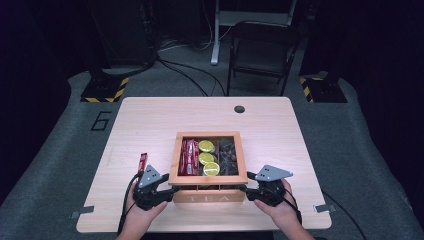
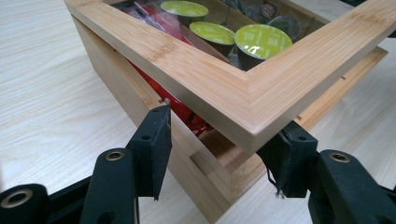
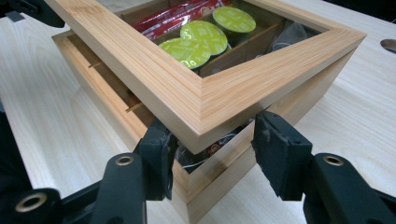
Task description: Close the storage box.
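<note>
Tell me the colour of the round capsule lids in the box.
Lime green lids; right gripper view.

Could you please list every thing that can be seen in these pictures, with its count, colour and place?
tea box: one, light wood, near table edge, between the grippers
lid: one, wood frame with window, raised at the front
capsules: three visible, green tops, middle compartment
packets: several, red, left compartment
table: one, pale wood
chair: one, dark, beyond table
left gripper: black, at the lid's left front corner
right gripper: black, at the right front corner
</note>
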A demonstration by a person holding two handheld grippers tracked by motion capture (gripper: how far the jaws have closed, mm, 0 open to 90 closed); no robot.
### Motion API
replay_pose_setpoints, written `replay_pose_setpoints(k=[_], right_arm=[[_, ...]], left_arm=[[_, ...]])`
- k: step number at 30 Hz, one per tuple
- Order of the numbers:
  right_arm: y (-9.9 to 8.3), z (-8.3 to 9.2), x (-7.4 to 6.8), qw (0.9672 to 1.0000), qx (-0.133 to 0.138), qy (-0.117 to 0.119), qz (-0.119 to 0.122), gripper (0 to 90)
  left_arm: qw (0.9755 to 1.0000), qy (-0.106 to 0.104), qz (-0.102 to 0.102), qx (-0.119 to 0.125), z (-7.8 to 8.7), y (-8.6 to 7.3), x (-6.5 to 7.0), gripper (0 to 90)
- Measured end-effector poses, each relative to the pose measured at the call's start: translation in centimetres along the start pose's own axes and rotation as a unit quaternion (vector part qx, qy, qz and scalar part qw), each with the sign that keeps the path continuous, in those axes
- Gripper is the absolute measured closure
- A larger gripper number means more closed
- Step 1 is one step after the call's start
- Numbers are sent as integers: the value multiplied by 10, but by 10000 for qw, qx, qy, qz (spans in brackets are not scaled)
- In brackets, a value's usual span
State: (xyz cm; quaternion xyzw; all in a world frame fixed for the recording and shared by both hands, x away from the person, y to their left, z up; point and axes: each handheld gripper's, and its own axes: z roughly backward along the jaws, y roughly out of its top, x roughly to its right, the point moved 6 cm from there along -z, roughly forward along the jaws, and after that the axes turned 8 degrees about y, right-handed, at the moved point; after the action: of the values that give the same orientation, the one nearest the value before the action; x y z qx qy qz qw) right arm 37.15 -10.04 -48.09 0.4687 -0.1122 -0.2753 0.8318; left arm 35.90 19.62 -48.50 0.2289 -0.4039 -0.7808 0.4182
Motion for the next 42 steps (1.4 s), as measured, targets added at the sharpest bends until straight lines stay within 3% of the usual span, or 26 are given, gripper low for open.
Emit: replay_pose_setpoints(k=[8, 15, 19, 23, 25, 30, 32, 35, 37, 42], right_arm=[[-4, 0, -3, 9999, -110, 43, 21, 489], [-7, -4, -3, 9996, -176, 139, -179, 435], [-7, -5, -3, 9995, -204, 185, -180, 422], [-11, -6, -3, 9990, -377, 228, -117, 422], [-13, -7, -4, 9983, -507, 277, -94, 421], [-19, -10, -4, 9967, -748, 295, -71, 335], [-17, -10, -5, 9974, -670, 260, -35, 310], [-11, -6, -5, 9986, -453, 254, -28, 295], [-11, -6, -5, 9986, -464, 234, -53, 295], [-6, -4, -4, 9993, -286, 215, -92, 295]], left_arm=[[10000, 1, 22, 21, -1, -6, -1, 451], [10000, -22, 0, -81, -3, -11, -1, 441], [9999, -50, 64, -113, -5, -12, -1, 405], [9996, -130, -108, -209, -6, -13, 4, 369], [9991, -74, -326, -242, -7, -14, 7, 364], [9980, -184, -369, -485, -13, -19, 12, 296], [9985, -198, -230, -466, -14, -19, 11, 242], [9986, -197, -270, -411, -11, -15, 11, 242], [9990, -153, -256, -332, -9, -13, 11, 243], [9994, -257, -62, -230, -3, -8, 9, 249]])
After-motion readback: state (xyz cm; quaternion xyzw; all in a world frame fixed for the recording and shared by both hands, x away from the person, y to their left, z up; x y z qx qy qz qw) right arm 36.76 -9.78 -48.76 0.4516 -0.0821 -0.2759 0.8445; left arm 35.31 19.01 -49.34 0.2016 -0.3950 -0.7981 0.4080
